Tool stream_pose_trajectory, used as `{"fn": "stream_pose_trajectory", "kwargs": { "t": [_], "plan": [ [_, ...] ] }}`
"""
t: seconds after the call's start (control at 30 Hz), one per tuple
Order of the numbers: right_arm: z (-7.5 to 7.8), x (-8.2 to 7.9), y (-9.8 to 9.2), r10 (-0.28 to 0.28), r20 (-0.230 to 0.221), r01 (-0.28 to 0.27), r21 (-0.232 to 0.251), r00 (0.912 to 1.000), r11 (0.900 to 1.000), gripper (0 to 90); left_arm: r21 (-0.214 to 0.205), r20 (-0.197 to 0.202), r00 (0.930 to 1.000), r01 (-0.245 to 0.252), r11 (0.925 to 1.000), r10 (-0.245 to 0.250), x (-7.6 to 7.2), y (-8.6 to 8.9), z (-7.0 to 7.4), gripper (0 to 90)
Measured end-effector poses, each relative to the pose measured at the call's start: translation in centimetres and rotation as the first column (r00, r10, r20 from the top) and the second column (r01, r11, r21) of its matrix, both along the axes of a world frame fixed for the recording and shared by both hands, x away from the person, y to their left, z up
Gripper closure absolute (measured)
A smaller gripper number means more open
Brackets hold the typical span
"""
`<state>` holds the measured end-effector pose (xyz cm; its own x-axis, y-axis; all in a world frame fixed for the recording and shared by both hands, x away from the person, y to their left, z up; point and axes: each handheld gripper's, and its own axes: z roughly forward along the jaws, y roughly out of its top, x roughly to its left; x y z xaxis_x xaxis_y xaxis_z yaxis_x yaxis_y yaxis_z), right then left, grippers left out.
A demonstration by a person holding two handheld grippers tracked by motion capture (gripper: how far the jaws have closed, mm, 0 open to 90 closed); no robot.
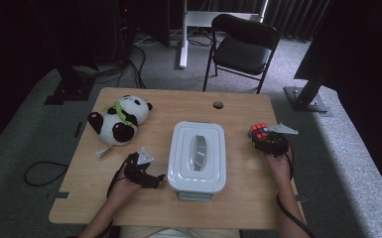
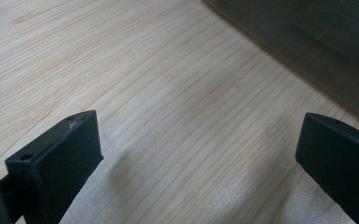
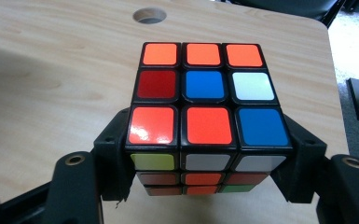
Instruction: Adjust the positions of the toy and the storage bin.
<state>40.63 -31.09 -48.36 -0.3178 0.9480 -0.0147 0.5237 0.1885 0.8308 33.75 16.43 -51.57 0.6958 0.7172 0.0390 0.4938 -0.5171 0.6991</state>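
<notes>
Multicolour puzzle cube (image 3: 200,116) clamped between right tool (image 3: 205,154) jaws, above desk (image 3: 51,70). Left tool (image 2: 200,154) released, jaws spread, nothing between.

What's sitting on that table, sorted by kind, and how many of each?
Puzzle cube, held in the right gripper: 1
Stuffed panda: 1
White lidded box: 1
Total: 3
</notes>
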Motion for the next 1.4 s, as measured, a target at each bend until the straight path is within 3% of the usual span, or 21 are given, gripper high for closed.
{"fn": "stream_pose_trajectory", "kwargs": {
  "t": [0.23,0.63,1.03,1.4],
  "plan": [
    [0.3,-2.9,-0.4,0.016,0.021,-0.016,-0.002,0.9997,0.9999,33.6,0.0,-0.002,1.0,-0.003,1.0,0.003,-0.1,0.1,0.0,0.8],
    [-0.8,-6.1,-1.6,0.006,-0.012,-0.007,-0.046,0.9999,0.9989,33.6,0.002,0.0,1.0,-0.005,1.0,0.005,-0.1,0.3,0.1,0.8],
    [-2.1,-7.4,-2.6,0.001,-0.034,-0.001,-0.015,0.9994,0.9999,33.6,0.001,0.0,1.0,-0.005,1.0,0.005,-0.2,0.1,-0.1,0.8],
    [-3.2,-7.2,-2.8,0.013,-0.08,-0.013,0.0,0.9967,0.9999,32.7,0.004,-0.003,1.0,-0.002,1.0,0.002,-0.3,0.1,-0.2,0.8]
  ]
}}
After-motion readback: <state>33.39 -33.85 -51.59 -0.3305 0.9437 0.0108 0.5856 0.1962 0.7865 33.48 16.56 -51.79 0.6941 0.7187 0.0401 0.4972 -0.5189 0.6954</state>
